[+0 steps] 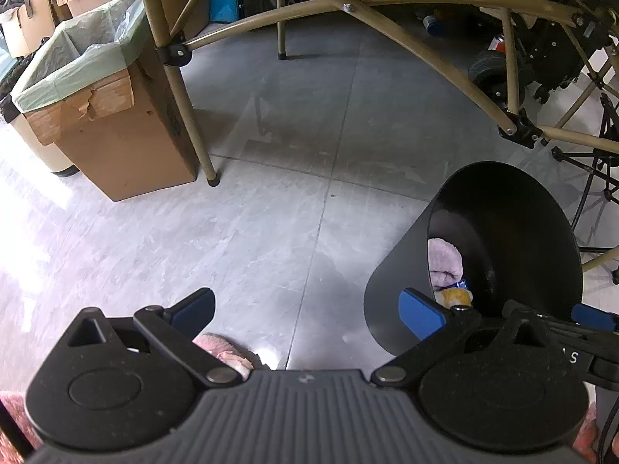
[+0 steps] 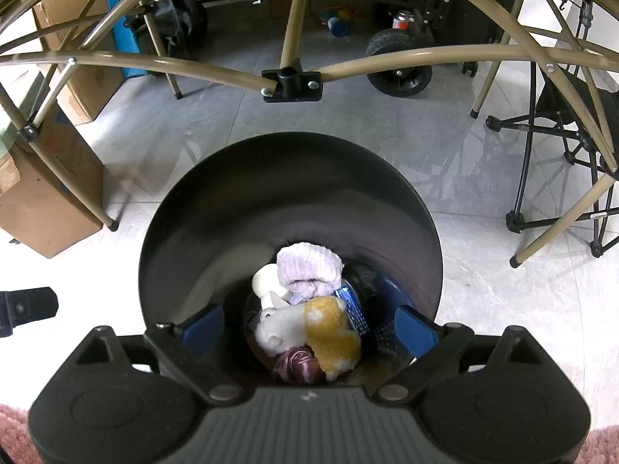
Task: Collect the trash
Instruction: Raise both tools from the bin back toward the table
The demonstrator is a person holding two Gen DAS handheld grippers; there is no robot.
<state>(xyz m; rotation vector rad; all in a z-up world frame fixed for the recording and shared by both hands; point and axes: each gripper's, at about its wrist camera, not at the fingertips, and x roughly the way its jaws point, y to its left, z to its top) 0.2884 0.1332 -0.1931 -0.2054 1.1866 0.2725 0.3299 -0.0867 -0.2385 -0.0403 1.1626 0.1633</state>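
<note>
A black round bin (image 2: 182, 232) stands on the grey tiled floor, right below my right gripper (image 2: 307, 324), which is open and empty over its mouth. Inside lie a lilac cloth (image 2: 309, 266), a white and yellow plush (image 2: 309, 328), a blue wrapper (image 2: 354, 309) and a purple crumpled piece (image 2: 298, 363). In the left wrist view the bin (image 1: 402, 270) is at the right. My left gripper (image 1: 309, 309) is open and empty above bare floor, left of the bin. The right gripper's blue finger (image 1: 592, 317) shows beyond the bin's rim.
A cardboard box lined with a green bag (image 1: 96, 89) stands at the left by a tan table leg (image 1: 182, 89). Tan folding frames (image 2: 294, 73), a wheeled cart (image 2: 398, 65) and a black folding chair (image 2: 561, 143) stand behind. A pink rug (image 1: 15, 421) lies near me.
</note>
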